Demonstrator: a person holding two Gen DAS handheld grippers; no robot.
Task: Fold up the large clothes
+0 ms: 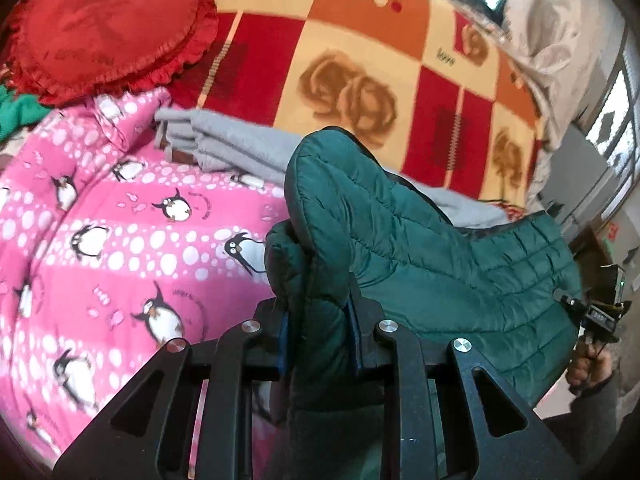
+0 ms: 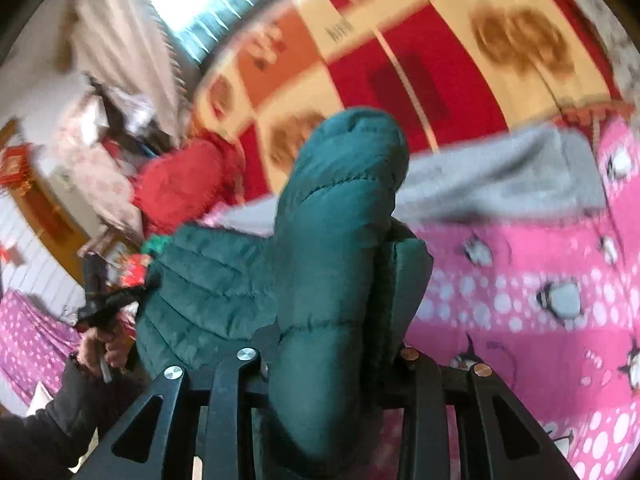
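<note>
Here each tool [image 1: 320, 312] [image 2: 332, 344] pinches the green jacket [image 1: 420, 240], fingertips buried in padding.

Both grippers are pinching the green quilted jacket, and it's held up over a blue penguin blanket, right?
Not quite: the penguin blanket is pink, as the left wrist view shows. The rest holds: the left gripper and right gripper both pinch the green jacket above it.

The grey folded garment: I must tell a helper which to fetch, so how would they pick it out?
Start from the pink penguin-print quilt on the bed. Along its far edge, against the red-and-cream checked blanket, lies the grey folded garment. It is the only plain grey, flat-folded piece; the green quilted jacket in front is puffy.
</note>
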